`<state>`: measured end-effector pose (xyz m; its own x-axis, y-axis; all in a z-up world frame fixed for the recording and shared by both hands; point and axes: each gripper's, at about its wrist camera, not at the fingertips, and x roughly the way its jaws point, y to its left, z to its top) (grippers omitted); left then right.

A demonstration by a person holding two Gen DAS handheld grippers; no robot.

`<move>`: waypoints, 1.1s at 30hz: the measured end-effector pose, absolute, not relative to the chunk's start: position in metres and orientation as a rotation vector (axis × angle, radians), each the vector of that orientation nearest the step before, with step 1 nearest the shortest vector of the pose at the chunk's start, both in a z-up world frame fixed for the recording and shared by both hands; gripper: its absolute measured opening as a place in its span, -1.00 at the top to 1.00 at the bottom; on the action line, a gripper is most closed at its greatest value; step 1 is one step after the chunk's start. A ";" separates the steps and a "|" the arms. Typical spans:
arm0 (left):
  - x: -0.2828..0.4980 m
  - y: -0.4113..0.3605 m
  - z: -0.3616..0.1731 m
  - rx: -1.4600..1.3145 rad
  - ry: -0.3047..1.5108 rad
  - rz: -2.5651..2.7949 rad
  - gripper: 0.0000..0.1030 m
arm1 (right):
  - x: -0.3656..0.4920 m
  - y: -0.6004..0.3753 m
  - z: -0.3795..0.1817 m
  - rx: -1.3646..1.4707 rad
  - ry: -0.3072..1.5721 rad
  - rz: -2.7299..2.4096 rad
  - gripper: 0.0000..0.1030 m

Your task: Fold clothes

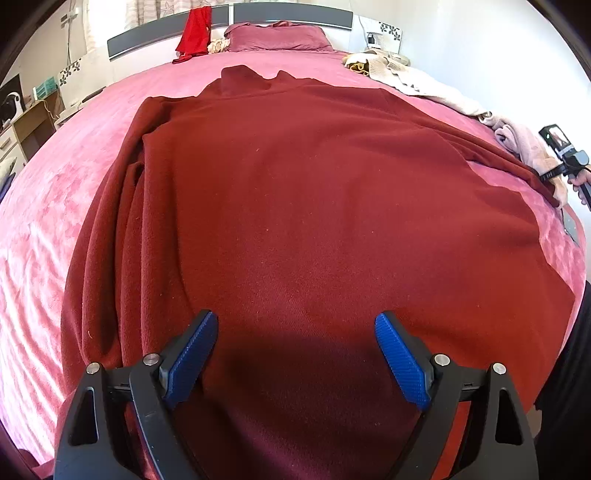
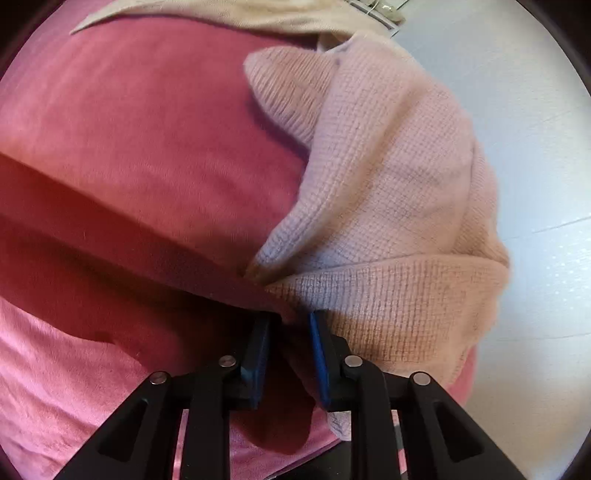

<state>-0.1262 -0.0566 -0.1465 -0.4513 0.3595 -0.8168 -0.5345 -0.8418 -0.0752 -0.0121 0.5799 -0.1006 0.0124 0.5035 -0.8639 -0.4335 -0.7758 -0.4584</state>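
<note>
Left gripper (image 1: 295,354) jaws wide over dark red garment (image 1: 314,206), right gripper (image 2: 288,354) jaws pinching its edge

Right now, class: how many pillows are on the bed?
1: a pillow lies against the headboard at the far end of the bed. Others may be hidden.

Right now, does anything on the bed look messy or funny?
Yes. The right gripper has pinched the dark red garment's sleeve along with a bit of the pale pink knit beside it. Other clothes sit unfolded near the headboard.
</note>
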 end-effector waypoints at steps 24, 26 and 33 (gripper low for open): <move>-0.112 -0.064 -0.149 -1.191 0.276 2.275 -0.77 | -0.296 0.343 -0.094 -1.756 -0.142 2.555 0.89; -0.111 -0.064 -0.150 -1.185 0.275 2.281 -0.77 | -0.292 0.346 -0.102 -1.766 -0.074 2.538 0.78; -0.111 -0.063 -0.150 -1.195 0.281 2.285 -0.77 | -0.252 0.322 -0.066 -1.349 0.163 2.713 0.51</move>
